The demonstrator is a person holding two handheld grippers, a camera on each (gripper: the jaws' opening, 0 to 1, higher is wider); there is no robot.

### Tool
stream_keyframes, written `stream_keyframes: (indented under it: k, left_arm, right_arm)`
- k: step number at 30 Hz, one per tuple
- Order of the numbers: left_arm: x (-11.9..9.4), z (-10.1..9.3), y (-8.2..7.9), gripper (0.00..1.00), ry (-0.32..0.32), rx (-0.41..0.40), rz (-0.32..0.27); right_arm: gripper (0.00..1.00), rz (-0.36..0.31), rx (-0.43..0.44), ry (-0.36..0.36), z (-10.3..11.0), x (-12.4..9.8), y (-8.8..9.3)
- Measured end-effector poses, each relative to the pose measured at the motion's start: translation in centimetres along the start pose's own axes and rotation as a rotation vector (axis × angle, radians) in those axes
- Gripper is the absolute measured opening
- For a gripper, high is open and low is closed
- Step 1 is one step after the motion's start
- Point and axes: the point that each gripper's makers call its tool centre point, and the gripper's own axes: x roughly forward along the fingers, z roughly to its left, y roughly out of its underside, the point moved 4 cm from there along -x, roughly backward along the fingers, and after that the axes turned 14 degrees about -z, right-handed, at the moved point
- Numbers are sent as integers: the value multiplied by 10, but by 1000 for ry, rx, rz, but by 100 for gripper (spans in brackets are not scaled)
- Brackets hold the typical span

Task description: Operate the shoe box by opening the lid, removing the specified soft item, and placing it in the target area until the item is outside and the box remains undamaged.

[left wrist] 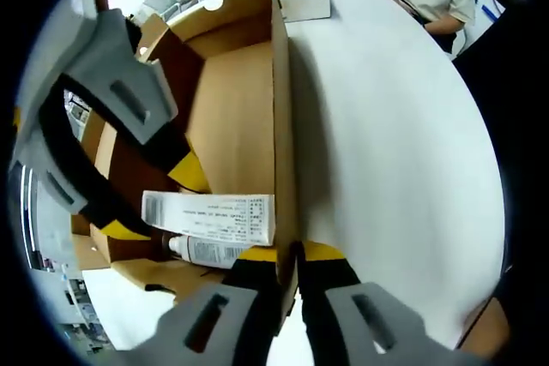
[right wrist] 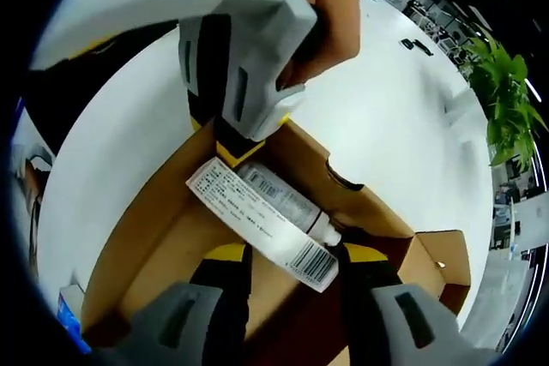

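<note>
Cardboard shoe box (left wrist: 249, 117) wall is sitting clamped between left gripper (left wrist: 298, 256) jaws; right gripper (right wrist: 287, 255) jaws, spread apart, are straddling white tube (right wrist: 287, 199) and its carton (right wrist: 257, 220) inside the box. Risk: closing could catch carton only, or left pinch creasing the wall.

My left gripper (left wrist: 292, 310) has grey moulded jaws with slotted recesses, black inner faces and yellow tips. My right gripper (right wrist: 287, 315), at the bottom of its frame, wears the same grey, black and yellow.
</note>
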Motion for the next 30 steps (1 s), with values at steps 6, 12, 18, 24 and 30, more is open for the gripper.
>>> stream_keyframes:
  k: [6,12,18,24,30]
  left_arm:
    - [0,0,0,5,0,0,0]
    - [0,-1,-1,5,1,-1,-1]
    - [0,0,0,5,0,-2,-1]
    - [0,0,0,5,1,-3,-3]
    - [0,0,0,5,2,-4,-6]
  right_arm:
    - [31,26,76,-10,14,-14,14]
    - [26,14,159,-12,33,-25,25]
    - [21,-3,235,16,45,-35,35]
    - [21,13,416,98,65,-53,58]
    - [20,10,505,132,88,-69,73]
